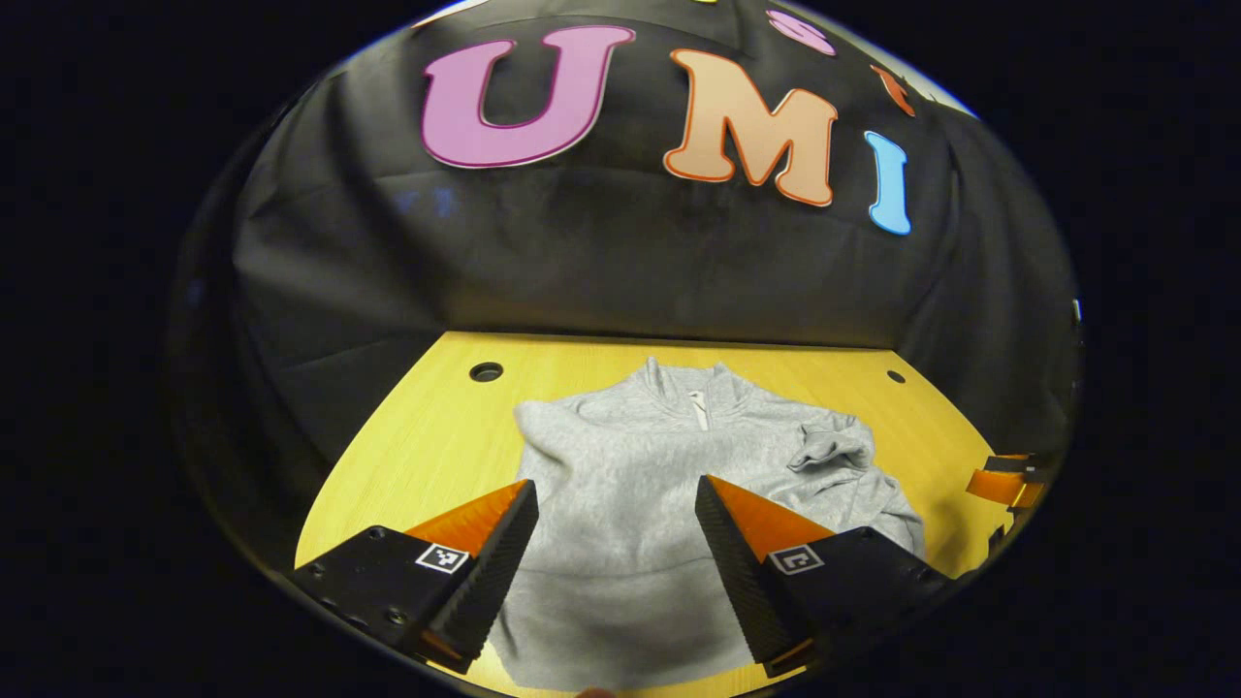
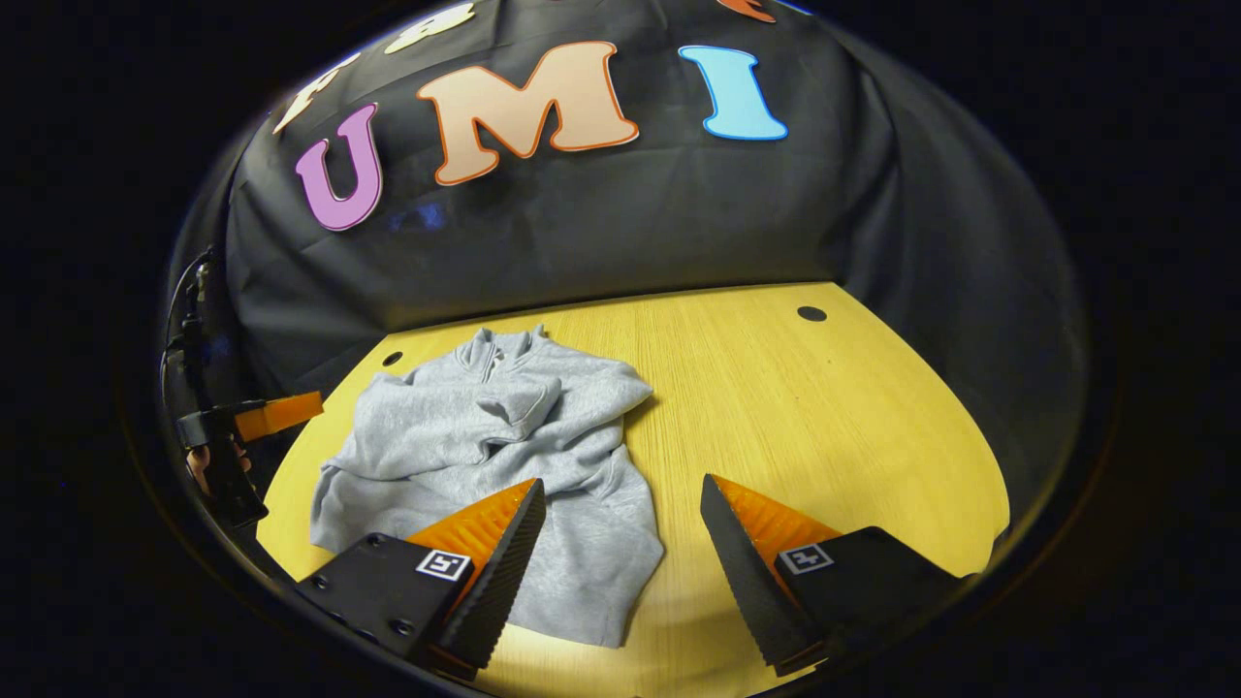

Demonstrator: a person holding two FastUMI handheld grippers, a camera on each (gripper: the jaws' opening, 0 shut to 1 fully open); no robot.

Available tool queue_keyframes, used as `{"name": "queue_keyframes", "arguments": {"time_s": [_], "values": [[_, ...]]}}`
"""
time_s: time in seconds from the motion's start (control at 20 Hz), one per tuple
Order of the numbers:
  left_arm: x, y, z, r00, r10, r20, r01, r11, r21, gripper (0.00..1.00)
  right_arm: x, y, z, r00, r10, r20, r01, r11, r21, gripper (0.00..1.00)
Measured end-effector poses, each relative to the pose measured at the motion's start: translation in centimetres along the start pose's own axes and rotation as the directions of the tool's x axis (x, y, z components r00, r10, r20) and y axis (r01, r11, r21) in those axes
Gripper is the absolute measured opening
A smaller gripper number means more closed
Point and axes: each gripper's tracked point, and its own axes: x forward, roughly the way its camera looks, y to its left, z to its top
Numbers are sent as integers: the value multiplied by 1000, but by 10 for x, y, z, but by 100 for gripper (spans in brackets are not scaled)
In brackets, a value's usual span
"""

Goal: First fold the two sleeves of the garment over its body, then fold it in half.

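Left gripper and right gripper hover wide open, empty; sleeves look folded over the sweatshirt, so next we halve it.

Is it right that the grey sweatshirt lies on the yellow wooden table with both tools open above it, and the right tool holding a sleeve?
Not quite. In the right gripper view the right tool is open and holds nothing. The grey sweatshirt does lie on the yellow table, and the left tool is open too.
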Motion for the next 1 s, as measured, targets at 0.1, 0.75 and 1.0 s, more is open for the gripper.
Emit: {"name": "queue_keyframes", "arguments": {"time_s": [0.1, 0.75, 1.0], "values": [[-11, 12, -17, 1000, 16, -27, -16, 1000, -6, 97, 2, 3, -13, 1000, 0, -26, 0, 1000, -9, 99], [-49, 28, -148, 968, 32, -251, -35, 999, -8, 96, -7, 17, -89, 986, -16, -165, 2, 996, -84, 99], [-53, 37, -165, 962, 49, -270, -55, 998, -14, 95, -8, 25, -109, 978, -15, -206, -11, 992, -126, 96]]}}
